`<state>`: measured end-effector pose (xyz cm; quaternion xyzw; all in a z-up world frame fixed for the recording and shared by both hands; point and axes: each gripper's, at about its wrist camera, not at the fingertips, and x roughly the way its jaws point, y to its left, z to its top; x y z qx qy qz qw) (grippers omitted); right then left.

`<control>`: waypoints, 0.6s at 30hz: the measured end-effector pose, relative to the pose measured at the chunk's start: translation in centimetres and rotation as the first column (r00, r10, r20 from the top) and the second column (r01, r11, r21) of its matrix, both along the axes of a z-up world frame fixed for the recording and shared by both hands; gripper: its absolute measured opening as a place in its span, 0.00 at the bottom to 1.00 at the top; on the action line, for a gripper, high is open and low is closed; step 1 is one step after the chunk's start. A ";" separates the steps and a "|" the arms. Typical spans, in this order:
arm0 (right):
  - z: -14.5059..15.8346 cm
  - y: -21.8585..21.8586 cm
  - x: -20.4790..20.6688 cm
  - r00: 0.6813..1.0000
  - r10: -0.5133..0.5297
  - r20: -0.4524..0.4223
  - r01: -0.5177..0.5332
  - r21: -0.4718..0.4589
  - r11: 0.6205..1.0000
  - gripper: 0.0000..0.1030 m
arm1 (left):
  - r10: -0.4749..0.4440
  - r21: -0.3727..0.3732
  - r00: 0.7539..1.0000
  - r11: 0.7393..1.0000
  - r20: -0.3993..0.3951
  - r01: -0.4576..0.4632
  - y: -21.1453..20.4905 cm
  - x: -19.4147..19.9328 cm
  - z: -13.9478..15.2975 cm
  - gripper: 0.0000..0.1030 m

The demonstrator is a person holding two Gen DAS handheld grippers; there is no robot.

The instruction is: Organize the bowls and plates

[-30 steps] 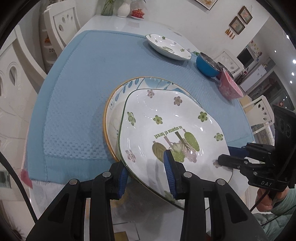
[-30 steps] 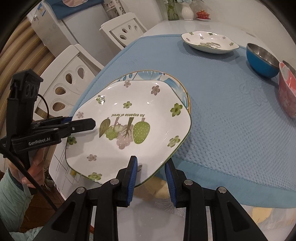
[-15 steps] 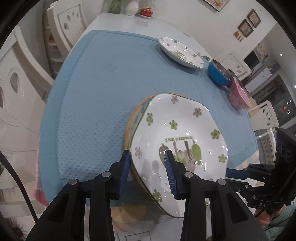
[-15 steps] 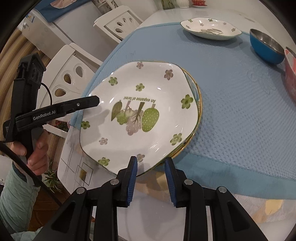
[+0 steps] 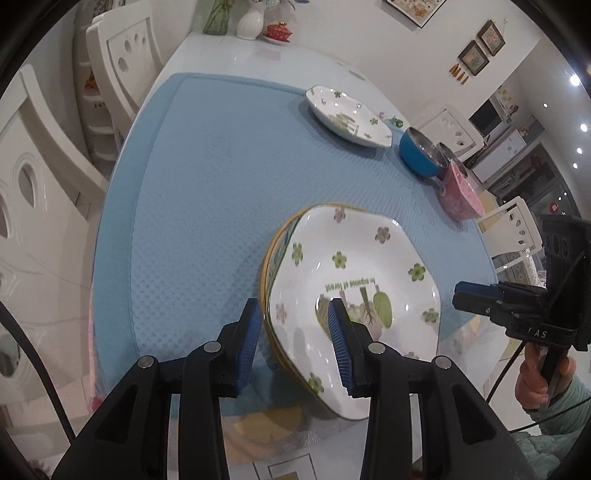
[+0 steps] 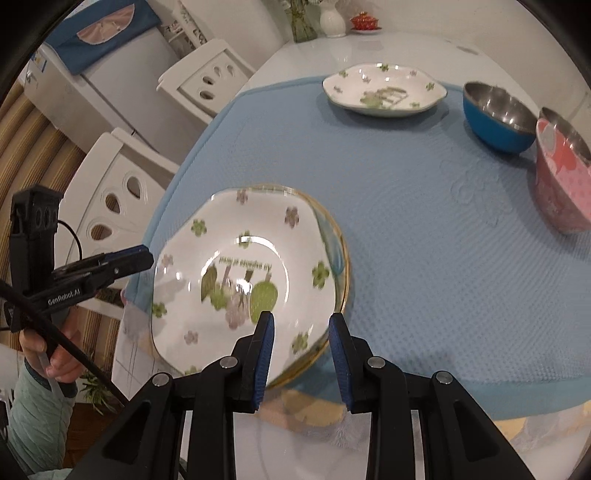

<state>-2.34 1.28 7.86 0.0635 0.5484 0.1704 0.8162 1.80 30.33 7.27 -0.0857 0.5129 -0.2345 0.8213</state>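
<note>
A white flowered plate point(image 5: 369, 258) point(image 6: 266, 229) lies nested on a gold-rimmed plate point(image 5: 273, 240) point(image 6: 341, 258) at the near corner of the blue mat point(image 5: 203, 184) point(image 6: 406, 240). My left gripper point(image 5: 293, 306) point(image 6: 149, 260) hovers over the stack's left rim, open by a narrow gap and pinching nothing. My right gripper point(image 6: 301, 317) point(image 5: 458, 295) hangs over the near right rim, also narrowly open and clear of the plate. A second flowered plate point(image 5: 347, 114) point(image 6: 384, 88) sits at the far side. A blue bowl point(image 5: 421, 155) point(image 6: 498, 118) and a pink bowl point(image 5: 458, 192) point(image 6: 565, 177) stand side by side.
White chairs point(image 5: 125, 55) point(image 6: 207, 81) line the table's left side. A white vase point(image 5: 249, 22) and a small red dish stand at the far end. The plate stack overhangs the mat's near edge. A person's hand point(image 6: 55, 354) holds each gripper handle.
The flowered plate slid from overhanging the near table edge to sitting squarely on the gold-rimmed plate. Both grippers then drew back and upward from its rim.
</note>
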 end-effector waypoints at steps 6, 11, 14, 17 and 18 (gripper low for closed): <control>3.0 0.6 2.2 0.996 -0.041 0.078 0.042 -0.006 0.999 0.29 | -0.035 -0.007 0.998 0.999 0.052 0.035 -0.7 2.2 1.7 0.33; 4.4 0.5 4.3 0.989 -0.094 0.114 0.093 0.017 0.996 0.29 | -0.073 -0.004 0.993 0.997 0.091 0.074 -1.4 4.8 3.0 0.33; 4.7 -0.3 6.1 0.983 -0.137 0.119 0.134 0.032 0.990 0.29 | -0.093 -0.015 0.987 0.995 0.128 0.096 -1.8 7.1 4.4 0.41; 4.6 -1.2 8.1 0.976 -0.181 0.118 0.176 0.047 0.983 0.29 | -0.098 0.031 0.976 0.995 0.192 0.094 -3.0 9.9 5.8 0.56; 4.4 -1.5 8.9 0.974 -0.199 0.110 0.195 0.049 0.980 0.31 | -0.120 0.065 0.967 0.992 0.225 0.108 -3.9 10.8 6.2 0.59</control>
